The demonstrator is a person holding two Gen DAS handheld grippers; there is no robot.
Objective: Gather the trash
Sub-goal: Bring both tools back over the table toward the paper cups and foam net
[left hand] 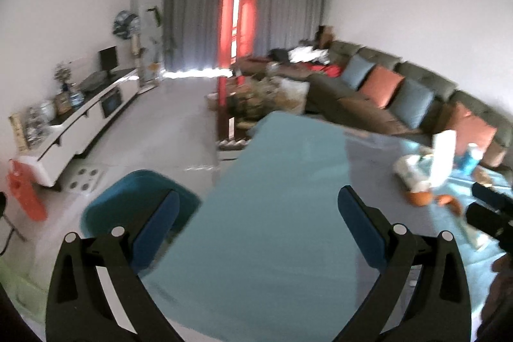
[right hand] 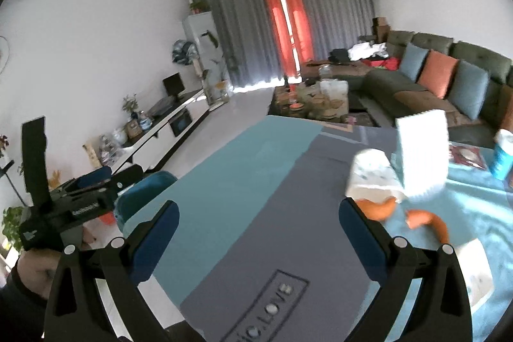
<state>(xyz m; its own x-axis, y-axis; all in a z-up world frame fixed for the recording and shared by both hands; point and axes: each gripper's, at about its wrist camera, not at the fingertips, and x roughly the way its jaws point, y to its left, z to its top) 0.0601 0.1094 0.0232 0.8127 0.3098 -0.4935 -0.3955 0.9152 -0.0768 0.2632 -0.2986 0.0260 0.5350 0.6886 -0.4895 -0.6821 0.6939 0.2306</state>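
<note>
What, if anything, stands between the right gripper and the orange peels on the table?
Nothing visible does. The right gripper, jaws open and empty, hovers over bare tablecloth; the orange peels lie just past its right finger, with the white box behind them.

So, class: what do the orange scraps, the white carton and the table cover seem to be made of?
Orange scraps: likely fruit peel, with curled strips and a matt skin. White carton: probably paperboard, with flat faces and crisp folded edges. Table cover: seems to be cloth, matt, with printed lettering. Blur leaves all three uncertain.
</note>
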